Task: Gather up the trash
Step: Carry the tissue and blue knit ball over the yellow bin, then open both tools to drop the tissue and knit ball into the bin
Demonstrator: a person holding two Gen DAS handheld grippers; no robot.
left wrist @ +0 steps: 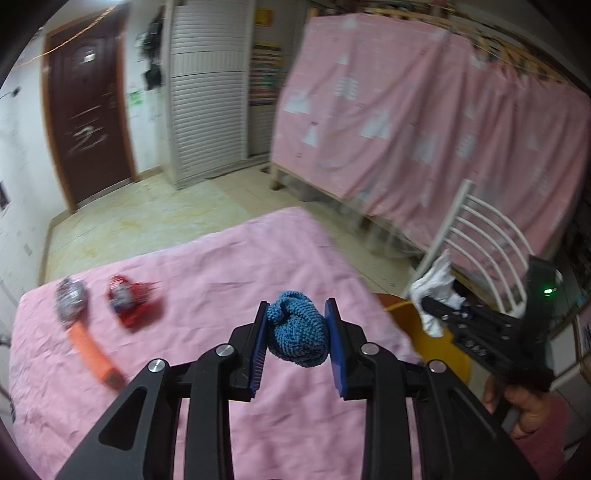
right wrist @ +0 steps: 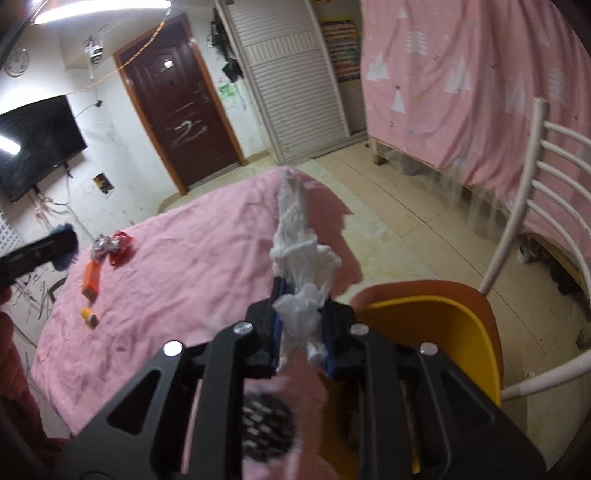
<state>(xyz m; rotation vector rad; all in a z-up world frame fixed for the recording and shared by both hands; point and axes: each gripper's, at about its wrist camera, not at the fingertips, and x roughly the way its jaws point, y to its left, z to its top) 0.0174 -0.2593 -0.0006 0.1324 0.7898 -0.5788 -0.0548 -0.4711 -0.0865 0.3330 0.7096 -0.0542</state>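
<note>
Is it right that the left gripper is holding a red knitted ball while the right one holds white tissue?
Not quite. The ball in the left gripper is blue, not red, as the left wrist view shows. The rest is right: the right gripper is shut on white tissue.

Bright ceiling lamp (right wrist: 99, 5), motion blur, perhaps slight edge vignetting

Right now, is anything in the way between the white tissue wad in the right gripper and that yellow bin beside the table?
Nothing visible blocks it. The right gripper is shut on the white tissue wad, and the yellow bin sits just right of it with its mouth open. The chair stands behind the bin, not across the path.
</note>
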